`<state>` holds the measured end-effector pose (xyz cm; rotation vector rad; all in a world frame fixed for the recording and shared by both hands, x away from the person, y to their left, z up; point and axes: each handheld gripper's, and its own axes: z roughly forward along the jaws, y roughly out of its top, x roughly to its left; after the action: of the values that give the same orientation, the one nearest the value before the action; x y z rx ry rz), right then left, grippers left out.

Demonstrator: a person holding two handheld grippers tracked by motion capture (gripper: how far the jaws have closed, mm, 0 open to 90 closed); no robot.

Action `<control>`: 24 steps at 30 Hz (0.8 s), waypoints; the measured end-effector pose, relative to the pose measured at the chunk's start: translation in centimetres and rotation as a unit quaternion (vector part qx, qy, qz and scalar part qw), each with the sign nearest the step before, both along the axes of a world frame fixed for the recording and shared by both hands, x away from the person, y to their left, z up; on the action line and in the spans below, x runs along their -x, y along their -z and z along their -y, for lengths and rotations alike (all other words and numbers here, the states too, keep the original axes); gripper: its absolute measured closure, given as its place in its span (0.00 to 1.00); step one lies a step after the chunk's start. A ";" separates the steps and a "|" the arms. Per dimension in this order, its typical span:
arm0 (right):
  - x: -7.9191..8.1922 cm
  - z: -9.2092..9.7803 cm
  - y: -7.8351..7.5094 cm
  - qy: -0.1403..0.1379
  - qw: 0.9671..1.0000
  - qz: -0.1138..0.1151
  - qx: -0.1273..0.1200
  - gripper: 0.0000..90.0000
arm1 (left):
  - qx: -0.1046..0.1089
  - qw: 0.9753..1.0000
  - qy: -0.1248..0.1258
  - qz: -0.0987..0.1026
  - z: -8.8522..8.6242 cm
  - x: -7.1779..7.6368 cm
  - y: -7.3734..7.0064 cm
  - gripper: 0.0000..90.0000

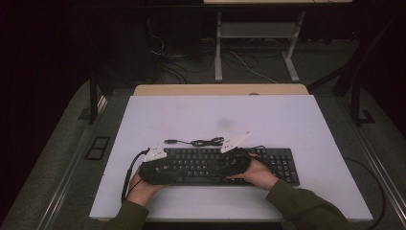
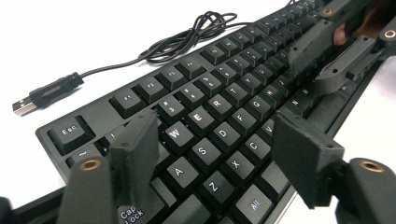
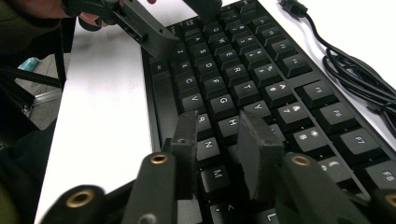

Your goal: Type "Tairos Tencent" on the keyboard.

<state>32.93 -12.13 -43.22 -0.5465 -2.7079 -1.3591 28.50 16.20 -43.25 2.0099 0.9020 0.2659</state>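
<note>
A black keyboard (image 1: 282, 165) lies on the white table (image 1: 215, 115) near the front edge, and its cable (image 1: 201, 142) is coiled just behind it. My left gripper (image 1: 165, 170) hovers over the left end of the keyboard (image 2: 224, 93). This left gripper (image 2: 217, 135) stands wide open above the A, S, Z and X keys, holding nothing. My right gripper (image 1: 234, 165) hangs over the middle of the keyboard (image 3: 243, 70). The right gripper (image 3: 218, 123) has a narrow gap between its jaws, above the H, J and N keys, with nothing in it.
The USB plug (image 2: 28, 103) rests on the table left of the cable coil (image 2: 187, 37). Bare white surface surrounds the keyboard. Past the far wooden edge (image 1: 220, 89) stands a desk frame (image 1: 258, 43) with loose cables on the floor.
</note>
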 end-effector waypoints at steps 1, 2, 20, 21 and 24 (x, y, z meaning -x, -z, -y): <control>0.0 0.0 0.0 0.001 1.000 -0.002 -0.001 0.72 | 0.000 1.000 0.002 0.000 0.0 0.0 0.0 0.38; -0.1 0.1 0.0 0.002 1.000 -0.004 -0.001 0.71 | -0.001 1.000 0.004 -0.001 0.0 0.0 0.0 0.40; -0.6 0.8 0.0 0.040 0.999 -0.002 0.003 0.34 | 0.003 0.999 0.048 -0.022 0.7 -0.3 -0.1 0.82; -0.6 0.9 0.0 0.042 0.999 -0.002 0.002 0.33 | 0.003 0.998 0.050 -0.024 0.8 -0.3 -0.1 0.85; -0.6 1.1 0.0 0.050 0.999 0.003 0.003 0.29 | 0.004 0.998 0.059 -0.026 1.0 -0.4 -0.1 0.91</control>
<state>33.58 -13.18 -43.20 -0.6891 -2.7241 -1.3759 28.93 15.24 -43.10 2.0623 0.8120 0.1459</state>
